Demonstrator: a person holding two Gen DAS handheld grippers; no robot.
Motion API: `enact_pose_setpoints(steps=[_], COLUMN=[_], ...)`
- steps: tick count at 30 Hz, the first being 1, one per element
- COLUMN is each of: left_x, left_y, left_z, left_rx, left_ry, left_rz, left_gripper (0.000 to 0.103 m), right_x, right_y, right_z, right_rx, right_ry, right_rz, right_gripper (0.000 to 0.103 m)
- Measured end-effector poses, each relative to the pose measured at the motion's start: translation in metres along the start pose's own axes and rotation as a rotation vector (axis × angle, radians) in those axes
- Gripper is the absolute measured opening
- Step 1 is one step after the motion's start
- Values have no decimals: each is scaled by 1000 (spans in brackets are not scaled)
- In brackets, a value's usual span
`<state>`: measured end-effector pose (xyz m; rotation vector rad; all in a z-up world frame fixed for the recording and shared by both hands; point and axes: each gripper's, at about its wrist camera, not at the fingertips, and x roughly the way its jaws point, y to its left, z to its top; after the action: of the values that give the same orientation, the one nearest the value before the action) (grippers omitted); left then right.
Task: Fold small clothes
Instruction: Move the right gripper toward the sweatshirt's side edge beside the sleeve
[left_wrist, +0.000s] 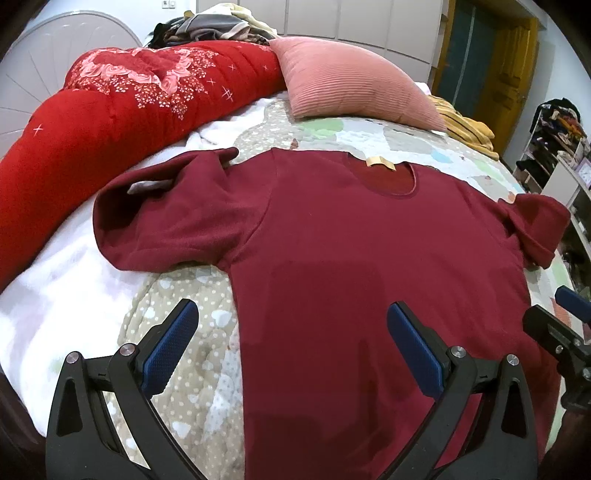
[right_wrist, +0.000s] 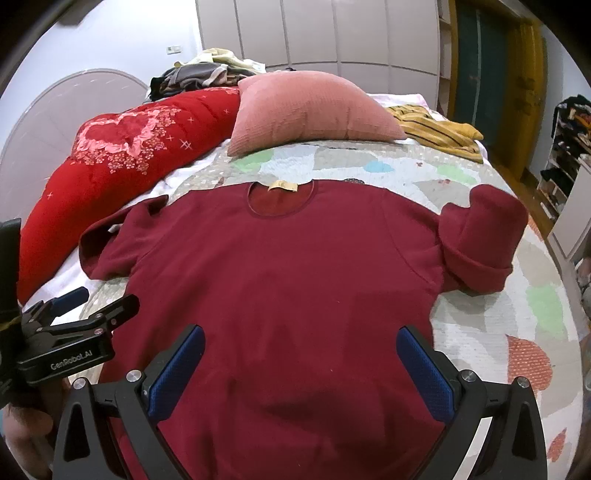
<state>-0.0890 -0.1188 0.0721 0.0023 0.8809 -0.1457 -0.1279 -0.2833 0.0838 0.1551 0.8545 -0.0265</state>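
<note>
Nearest me, my left claw (left_wrist: 291, 332) gapes wide with nothing in it, over the shirt's left edge; my right claw (right_wrist: 301, 358) is equally spread and empty above the hem. In the right wrist view, the left claw's body reads "GenRobot.AI". The maroon shirt (right_wrist: 280, 280) lies flat on the bed (right_wrist: 480, 177), a tan neck label (right_wrist: 282, 185) unreadable. Farther off sits a pink pillow (right_wrist: 314, 110).

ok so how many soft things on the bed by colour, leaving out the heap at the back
dark red: 1, the shirt
bright red: 1, the quilt
pink: 1, the cushion
yellow striped: 1, the garment
total: 4
</note>
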Motion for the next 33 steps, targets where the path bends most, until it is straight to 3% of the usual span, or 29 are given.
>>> enact_pose_setpoints(steps=[33], left_x=[48], left_y=[19], left_z=[25], left_rx=[-5], left_ry=[-9], left_rz=[-12], left_gripper=[102], right_x=[68], right_y=[31], right_z=[29], right_rx=[33], right_ry=[16], right_rz=[-24], right_gripper=[103])
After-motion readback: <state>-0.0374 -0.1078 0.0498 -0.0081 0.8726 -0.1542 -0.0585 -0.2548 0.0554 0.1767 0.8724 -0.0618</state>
